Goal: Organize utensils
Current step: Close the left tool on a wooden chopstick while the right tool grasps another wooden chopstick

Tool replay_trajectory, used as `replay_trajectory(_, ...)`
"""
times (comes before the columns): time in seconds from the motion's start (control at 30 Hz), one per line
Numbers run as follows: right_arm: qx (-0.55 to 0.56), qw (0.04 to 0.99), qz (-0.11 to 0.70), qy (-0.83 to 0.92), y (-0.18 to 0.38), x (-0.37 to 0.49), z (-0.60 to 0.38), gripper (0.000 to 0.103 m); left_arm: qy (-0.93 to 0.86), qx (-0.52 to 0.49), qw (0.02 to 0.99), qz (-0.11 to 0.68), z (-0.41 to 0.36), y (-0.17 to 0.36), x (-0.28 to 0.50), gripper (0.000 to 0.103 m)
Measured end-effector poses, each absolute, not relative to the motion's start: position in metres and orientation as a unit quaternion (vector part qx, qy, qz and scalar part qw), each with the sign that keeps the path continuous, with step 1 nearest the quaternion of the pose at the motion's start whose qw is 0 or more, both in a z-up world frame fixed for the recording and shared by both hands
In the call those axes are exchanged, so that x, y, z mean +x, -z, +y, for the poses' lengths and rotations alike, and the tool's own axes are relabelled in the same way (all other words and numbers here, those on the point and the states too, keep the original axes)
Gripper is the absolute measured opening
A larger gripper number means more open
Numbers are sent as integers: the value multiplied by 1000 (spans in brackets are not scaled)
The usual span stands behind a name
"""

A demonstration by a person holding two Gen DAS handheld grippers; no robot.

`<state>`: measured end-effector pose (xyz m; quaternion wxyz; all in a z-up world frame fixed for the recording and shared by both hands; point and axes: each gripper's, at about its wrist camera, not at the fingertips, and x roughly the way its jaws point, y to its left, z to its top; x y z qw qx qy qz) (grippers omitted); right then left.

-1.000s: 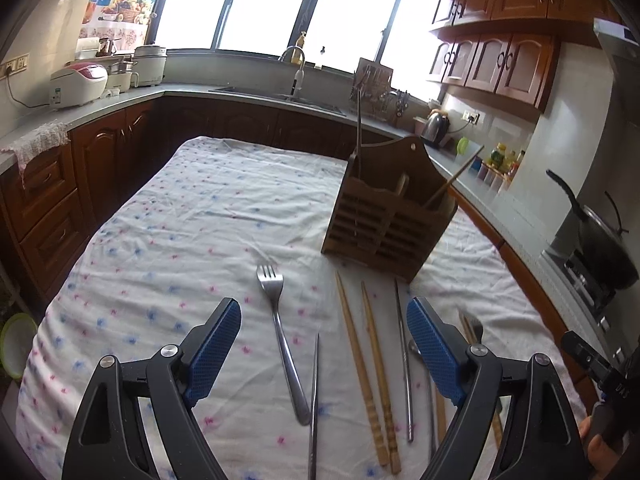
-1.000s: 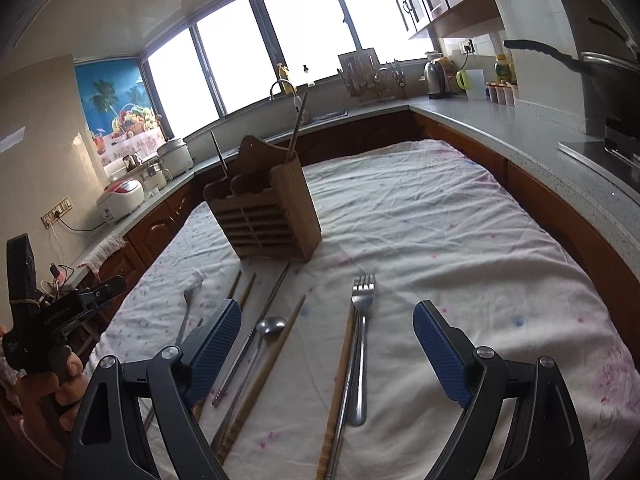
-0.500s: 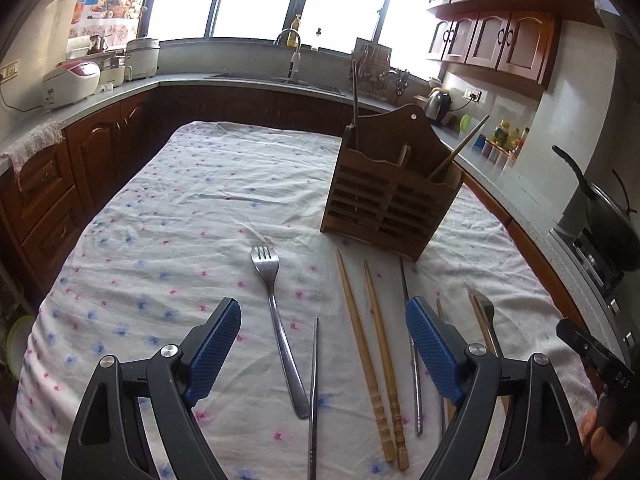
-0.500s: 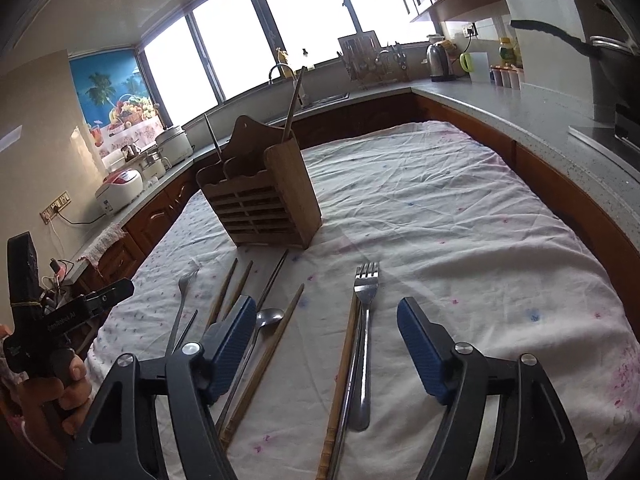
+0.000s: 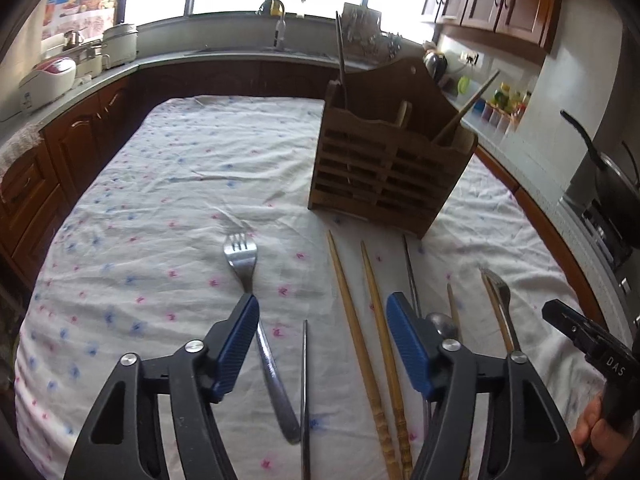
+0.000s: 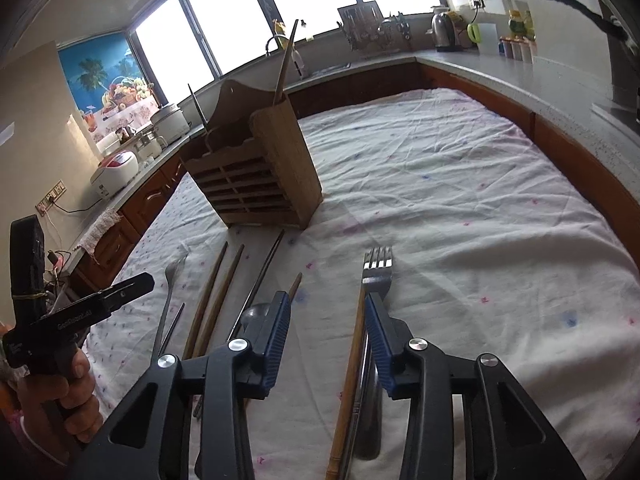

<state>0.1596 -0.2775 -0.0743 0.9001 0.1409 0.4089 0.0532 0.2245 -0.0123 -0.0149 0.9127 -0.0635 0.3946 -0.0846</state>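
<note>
Left wrist view. Utensil holder [image 5: 384, 176] standing far centre-right on tablecloth [image 5: 140, 216]; two sticks upright in its compartments. Near of holder, laid in a row pointing away: fork [image 5: 256, 312] leftmost, metal chopstick [image 5: 305, 392] just right of its handle, pair of wooden chopsticks [image 5: 368, 340] right of that, second metal chopstick [image 5: 410, 276] further right, then spoon [image 5: 440, 324], then another fork [image 5: 502, 300] alongside a wooden stick, rightmost. Counter wrapping table on left, far and right sides; rice cooker [image 5: 48, 80] far left, sink tap [image 5: 276, 20] far centre, pan [image 5: 612, 184] right.

Right wrist view. Same holder [image 6: 256, 176] far left of centre; rightmost fork [image 6: 376, 280] near centre.
</note>
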Motion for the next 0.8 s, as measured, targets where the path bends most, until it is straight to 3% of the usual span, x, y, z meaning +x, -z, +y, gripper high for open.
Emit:
replay_trajectory(0.1,143,893,422,-60,81,167,-273,27,85,-58,907,408,-16,21,237,59)
replay_trajectory(0.33,140,881,444,-89,92,194,-250,25,85,-65,895,433,-18,34,269,54)
replay_trajectory(0.6,111,853,499,-100,118,226,-226,14,101,-60,882,457,-24,47,309,46)
replay_trajectory(0.8,72,851,510,-101,118,229,-221,9,113,-30,867,485,-36,63,338,33)
